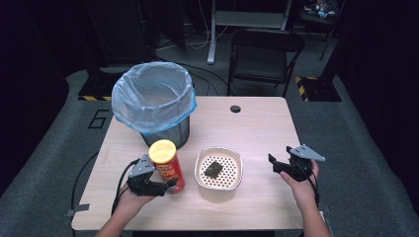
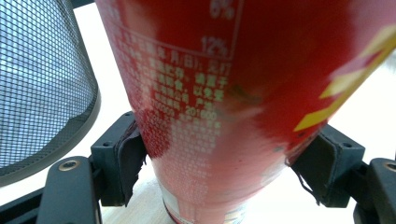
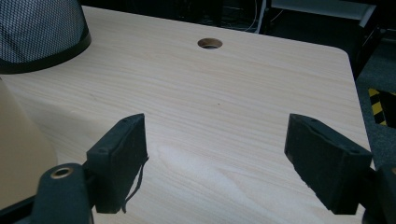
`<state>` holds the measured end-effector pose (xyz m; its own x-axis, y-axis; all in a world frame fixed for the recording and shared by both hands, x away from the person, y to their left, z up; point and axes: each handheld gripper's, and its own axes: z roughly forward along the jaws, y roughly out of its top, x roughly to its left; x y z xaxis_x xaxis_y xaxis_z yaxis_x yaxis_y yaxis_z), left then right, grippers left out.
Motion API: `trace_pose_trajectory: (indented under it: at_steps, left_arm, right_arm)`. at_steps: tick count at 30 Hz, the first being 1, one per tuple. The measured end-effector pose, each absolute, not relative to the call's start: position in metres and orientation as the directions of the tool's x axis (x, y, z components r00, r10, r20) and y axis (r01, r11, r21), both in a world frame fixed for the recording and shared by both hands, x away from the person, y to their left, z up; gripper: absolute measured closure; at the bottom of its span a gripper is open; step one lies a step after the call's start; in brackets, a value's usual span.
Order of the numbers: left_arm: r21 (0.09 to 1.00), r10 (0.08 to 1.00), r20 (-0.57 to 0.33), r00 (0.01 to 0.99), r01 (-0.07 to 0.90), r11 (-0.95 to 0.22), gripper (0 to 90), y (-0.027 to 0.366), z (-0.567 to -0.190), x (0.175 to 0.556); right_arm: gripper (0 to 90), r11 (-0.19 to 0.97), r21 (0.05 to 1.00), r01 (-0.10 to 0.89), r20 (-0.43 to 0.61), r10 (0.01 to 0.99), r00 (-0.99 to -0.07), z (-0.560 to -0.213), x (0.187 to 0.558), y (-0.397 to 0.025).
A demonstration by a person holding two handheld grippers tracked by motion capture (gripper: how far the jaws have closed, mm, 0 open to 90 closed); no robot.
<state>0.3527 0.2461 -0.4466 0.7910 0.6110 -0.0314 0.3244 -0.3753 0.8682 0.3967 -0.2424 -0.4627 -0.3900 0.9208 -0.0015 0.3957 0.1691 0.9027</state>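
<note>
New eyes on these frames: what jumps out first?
The red can with its yellow lid, upright at the table's front left, with the left gripper closed on its lower body. Behind it is the mesh bin with a blue liner; the right gripper hangs open beside the white strainer bowl.

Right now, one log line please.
left gripper: shut on can | right gripper: open, idle | bin: behind can

Bare table (image 1: 257,123) right of the bin (image 1: 163,131); strainer bowl (image 1: 237,170) blocks centre.
</note>
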Motion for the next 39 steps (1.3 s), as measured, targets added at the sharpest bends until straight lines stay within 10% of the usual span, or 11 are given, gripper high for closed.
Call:
trace_pose_trajectory:
  at_steps: [39]
  left_arm:
    - [0.87, 0.637, 0.007, 0.771, 0.31, -0.384, 24.1, 0.254, -0.237, 0.381]
  right_arm:
    - [21.9, 0.21, 0.874, 0.439, -0.008, 0.908, -0.418, -0.472, 0.393, -0.233]
